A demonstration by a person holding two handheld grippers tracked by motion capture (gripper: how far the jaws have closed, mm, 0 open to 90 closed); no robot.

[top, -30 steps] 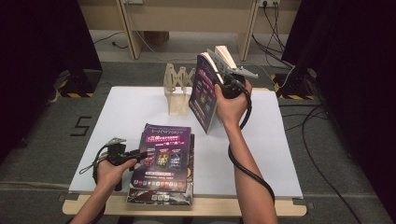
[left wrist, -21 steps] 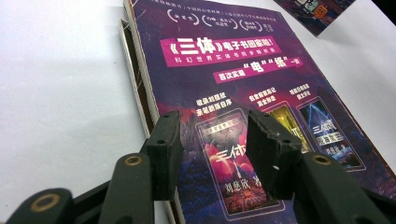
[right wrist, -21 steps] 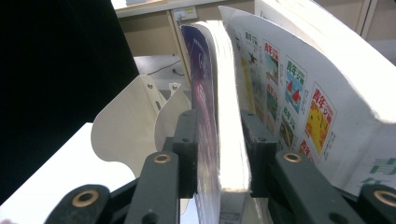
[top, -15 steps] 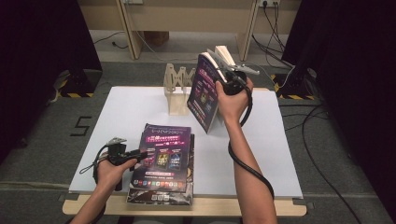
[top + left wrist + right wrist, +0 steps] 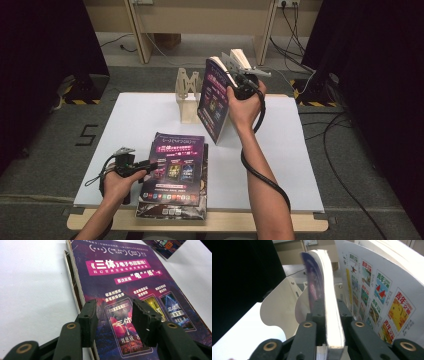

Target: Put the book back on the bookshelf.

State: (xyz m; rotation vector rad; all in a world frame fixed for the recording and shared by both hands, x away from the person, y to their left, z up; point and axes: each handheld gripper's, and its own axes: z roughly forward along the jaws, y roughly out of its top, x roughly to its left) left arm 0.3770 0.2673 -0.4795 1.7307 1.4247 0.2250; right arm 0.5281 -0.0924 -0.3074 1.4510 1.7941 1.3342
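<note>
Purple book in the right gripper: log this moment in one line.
right gripper: jaws just closing, clamped on upright purple book | left gripper: open over book stack | wooden rack: behind

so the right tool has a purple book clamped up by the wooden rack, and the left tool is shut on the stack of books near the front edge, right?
Not quite. The right tool does clamp the purple book by the wooden rack, its jaws having just been closing on it. But the left tool is open: the left gripper view shows its jaws apart over the top cover of the stack of books, gripping nothing.

Glossy paper book covers; matt white table; pale wooden rack.
</note>
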